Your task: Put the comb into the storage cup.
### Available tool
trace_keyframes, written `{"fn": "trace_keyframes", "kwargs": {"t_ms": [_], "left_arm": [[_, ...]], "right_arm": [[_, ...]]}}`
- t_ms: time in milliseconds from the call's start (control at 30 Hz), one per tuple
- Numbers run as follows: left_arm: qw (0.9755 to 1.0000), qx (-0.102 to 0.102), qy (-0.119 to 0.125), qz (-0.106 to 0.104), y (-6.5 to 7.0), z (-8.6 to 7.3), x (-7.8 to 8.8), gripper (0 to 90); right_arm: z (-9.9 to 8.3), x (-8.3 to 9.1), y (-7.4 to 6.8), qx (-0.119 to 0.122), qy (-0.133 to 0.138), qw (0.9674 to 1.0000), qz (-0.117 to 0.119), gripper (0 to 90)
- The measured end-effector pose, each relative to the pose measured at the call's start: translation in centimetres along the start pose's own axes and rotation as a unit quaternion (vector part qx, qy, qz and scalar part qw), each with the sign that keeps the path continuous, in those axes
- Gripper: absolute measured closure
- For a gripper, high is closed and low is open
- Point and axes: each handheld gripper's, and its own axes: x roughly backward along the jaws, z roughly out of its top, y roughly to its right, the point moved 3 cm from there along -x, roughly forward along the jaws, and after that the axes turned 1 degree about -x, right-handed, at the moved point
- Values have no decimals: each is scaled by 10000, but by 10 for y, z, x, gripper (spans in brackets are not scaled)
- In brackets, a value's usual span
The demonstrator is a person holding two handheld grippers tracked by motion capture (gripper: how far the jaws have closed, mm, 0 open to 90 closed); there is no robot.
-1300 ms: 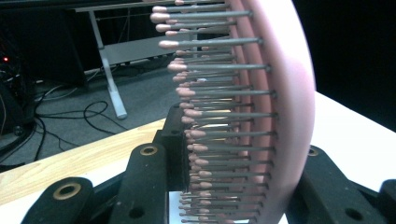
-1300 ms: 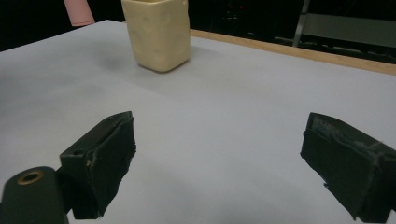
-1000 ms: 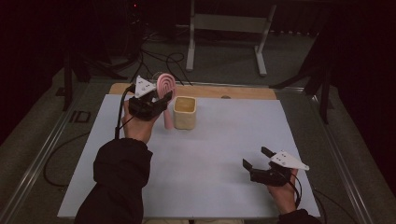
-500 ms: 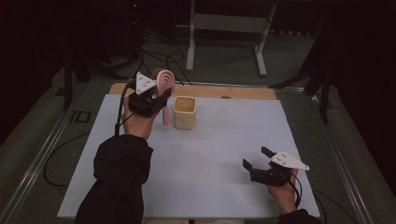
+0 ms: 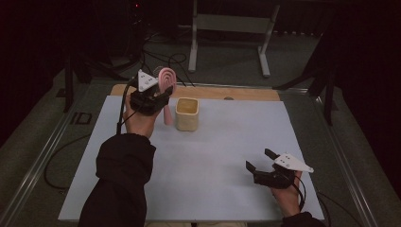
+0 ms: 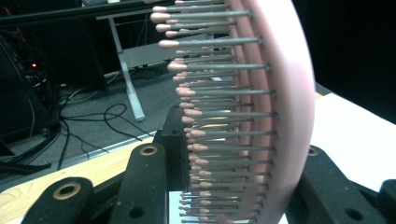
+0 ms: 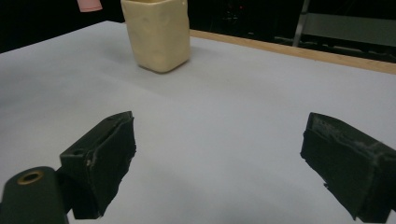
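High view puts the right gripper point(image 5: 259, 161) nearest, at the near right of the white table point(image 5: 227, 156), jaws spread and empty. Farther left, the left gripper point(image 5: 153, 97) clamps a pink hairbrush point(image 5: 167, 84) upright, just left of the cream cup point(image 5: 187, 114), whose contents I cannot tell.

I see the hairbrush point(image 6: 285, 93) as smooth pink plastic, slightly glossy; its bristles point(image 6: 224, 88) look like thin grey pins with pink ball tips. The cup point(image 7: 156, 32) is cream, matt, with a dimpled, uneven surface, maybe ceramic. The bench point(image 5: 213, 156) has a matt pale sheet with a bare wood strip point(image 5: 246, 93) along the far edge. My right tool point(image 7: 224, 163) has matt black pads, rough and worn at the edges.
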Motion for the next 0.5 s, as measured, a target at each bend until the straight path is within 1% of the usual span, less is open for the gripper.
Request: {"fn": "trace_keyframes", "kwargs": {"t_ms": [200, 500], "left_arm": [[10000, 64, 27, 19, -2, 3, -3, 643], [9999, 85, 26, 95, -5, 7, -6, 643]], "right_arm": [[0, 0, 1, -4, 12, 10000, -2, 97], [0, 1, 1, -34, 23, 10000, -9, 97]]}}
